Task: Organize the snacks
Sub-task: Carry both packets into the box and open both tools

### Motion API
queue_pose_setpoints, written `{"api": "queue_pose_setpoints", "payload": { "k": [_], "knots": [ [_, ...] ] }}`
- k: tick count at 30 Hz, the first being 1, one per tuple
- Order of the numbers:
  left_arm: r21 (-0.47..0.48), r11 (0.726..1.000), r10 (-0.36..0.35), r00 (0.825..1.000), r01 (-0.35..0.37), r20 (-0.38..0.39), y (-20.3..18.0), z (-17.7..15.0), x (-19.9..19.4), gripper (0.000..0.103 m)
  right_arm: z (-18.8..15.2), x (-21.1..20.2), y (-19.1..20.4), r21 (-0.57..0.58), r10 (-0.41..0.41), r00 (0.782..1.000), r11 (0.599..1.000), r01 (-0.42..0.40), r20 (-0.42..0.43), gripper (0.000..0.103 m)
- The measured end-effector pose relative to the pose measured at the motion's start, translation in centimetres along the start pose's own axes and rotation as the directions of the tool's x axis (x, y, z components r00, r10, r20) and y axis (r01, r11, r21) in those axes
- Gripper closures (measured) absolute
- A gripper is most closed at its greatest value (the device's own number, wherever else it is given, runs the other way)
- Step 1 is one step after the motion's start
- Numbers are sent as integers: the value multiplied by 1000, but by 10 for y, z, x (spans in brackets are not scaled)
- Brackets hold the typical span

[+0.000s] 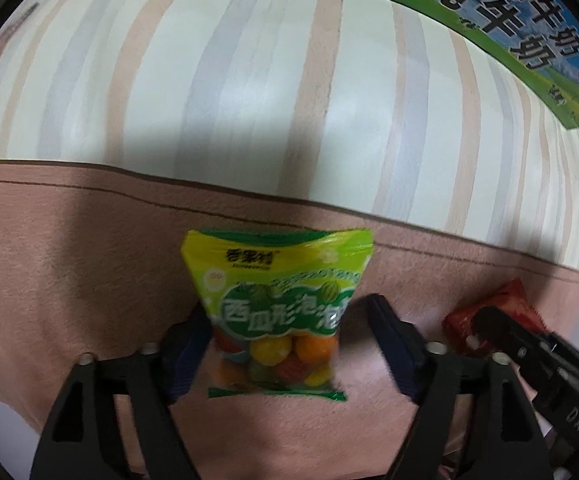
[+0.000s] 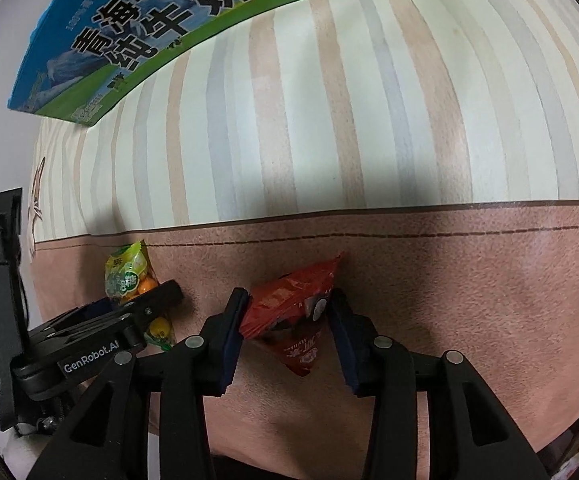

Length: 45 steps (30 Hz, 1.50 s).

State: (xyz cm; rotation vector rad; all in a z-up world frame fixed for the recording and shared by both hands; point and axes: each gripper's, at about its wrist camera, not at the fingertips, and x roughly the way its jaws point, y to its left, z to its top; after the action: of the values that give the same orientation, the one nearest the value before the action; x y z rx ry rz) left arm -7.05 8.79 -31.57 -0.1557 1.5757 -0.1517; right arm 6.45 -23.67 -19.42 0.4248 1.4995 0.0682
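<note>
Drop-off step: L gripper (image 1: 289,344) jaws wide, candy bag (image 1: 277,312) lies loose between them; R gripper (image 2: 287,320) barely parted round red packet (image 2: 289,312), grip unclear. Next: lift clear.

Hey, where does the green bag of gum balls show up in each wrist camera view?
Left wrist view: the green gum ball bag lies low in the centre on the pink cloth, between the left gripper's open fingers.
Right wrist view: the same bag sits at lower left, partly behind the left gripper.
Shared landmark: the blue and green milk carton along the top edge.
</note>
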Motion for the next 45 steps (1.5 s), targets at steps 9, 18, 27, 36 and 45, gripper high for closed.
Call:
{"api": "queue_pose_setpoints", "payload": {
  "k": [9, 18, 27, 36, 45],
  "knots": [
    [-52, 998, -45, 999, 45, 1, 1, 15, 23, 0, -3, -20, -19, 18, 33, 999, 999, -33, 8, 58],
    [-75, 997, 8, 999, -4, 43, 1, 26, 15, 18, -8, -27, -23, 24, 37, 999, 999, -38, 15, 58],
    [64, 983, 160, 975, -172, 157, -25, 21, 5, 46, -10, -12, -12, -15, -21, 999, 1000, 21, 26, 62],
    [82, 966, 224, 953, -244, 206, -59, 6, -25, 52, -20, -37, 10, -121, -42, 991, 991, 57, 127, 66],
    [147, 963, 165, 923, -228, 348, -86, -9, -98, 53, -13, -110, 31, -189, 3, 964, 981, 49, 264, 66]
  ]
}}
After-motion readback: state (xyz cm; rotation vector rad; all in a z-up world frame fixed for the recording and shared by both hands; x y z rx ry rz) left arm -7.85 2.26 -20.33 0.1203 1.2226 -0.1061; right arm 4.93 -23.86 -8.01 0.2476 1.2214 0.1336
